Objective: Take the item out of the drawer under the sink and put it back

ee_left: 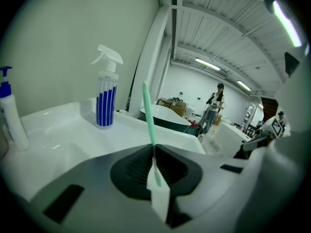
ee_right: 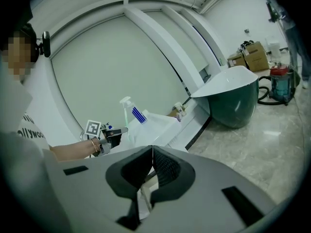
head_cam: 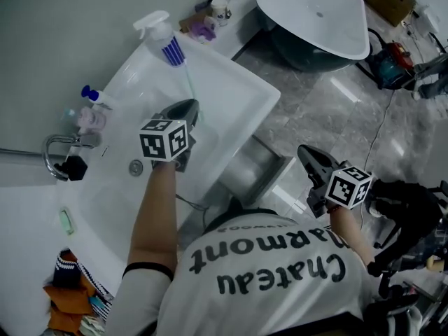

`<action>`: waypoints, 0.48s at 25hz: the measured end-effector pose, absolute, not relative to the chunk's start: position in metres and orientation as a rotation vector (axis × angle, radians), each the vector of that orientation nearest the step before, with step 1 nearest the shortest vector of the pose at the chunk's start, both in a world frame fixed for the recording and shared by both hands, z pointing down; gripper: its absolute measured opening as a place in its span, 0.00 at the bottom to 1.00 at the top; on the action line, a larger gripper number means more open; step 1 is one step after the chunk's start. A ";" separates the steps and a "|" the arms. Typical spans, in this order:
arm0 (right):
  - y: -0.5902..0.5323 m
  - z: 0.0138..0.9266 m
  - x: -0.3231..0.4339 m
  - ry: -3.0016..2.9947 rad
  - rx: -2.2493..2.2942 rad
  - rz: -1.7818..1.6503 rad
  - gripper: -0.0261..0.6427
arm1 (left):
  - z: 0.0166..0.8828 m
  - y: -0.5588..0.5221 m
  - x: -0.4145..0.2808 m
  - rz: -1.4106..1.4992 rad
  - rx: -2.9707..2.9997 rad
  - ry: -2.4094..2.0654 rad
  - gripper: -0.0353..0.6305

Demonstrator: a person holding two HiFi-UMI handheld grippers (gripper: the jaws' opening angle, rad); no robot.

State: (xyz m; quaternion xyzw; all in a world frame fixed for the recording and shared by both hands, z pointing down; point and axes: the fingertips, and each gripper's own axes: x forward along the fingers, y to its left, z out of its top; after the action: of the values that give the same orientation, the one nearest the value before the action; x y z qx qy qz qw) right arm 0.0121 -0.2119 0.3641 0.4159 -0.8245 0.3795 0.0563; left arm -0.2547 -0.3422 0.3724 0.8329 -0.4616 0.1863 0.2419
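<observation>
On my feed the white sink (head_cam: 231,89) filled the left half of the head view, with the tap (head_cam: 56,152) at its far-left edge. Beyond it, on the grey stone floor, stood a freestanding bathtub (head_cam: 315,12), dark outside and white inside. Under the sink's front edge the drawer (head_cam: 255,170) appeared pulled out, showing a grey metallic inside; I could not tell what lay in it.

The left gripper (head_cam: 183,110) hung over the sink basin, pointing toward the back wall. In the left gripper view its jaws were nearly together and clamped on a thin green stick (ee_left: 148,115), which rose upright from between the pads; I could not make out its far tip. So the item was out of the drawer and above the basin.

The right gripper (head_cam: 311,158) was well apart from it, over the floor just right of the drawer. Its own view showed the jaws pressed together with nothing between them.

A spray bottle (head_cam: 164,40) with blue stripes stood on the sink's back corner, and a smaller bottle with a blue pump (head_cam: 94,96) stood further along the rim, near the tap.
</observation>
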 end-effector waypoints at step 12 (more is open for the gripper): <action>-0.227 0.369 0.012 -2.446 1.343 1.160 0.06 | 0.411 -0.371 -0.268 0.737 2.287 -1.201 0.09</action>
State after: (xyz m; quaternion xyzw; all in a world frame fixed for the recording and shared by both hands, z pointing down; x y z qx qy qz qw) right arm 0.0115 -0.2272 0.3687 0.4435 -0.8080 0.3833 0.0596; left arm -0.2679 -0.3714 0.4109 0.8293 -0.4357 0.2674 0.2256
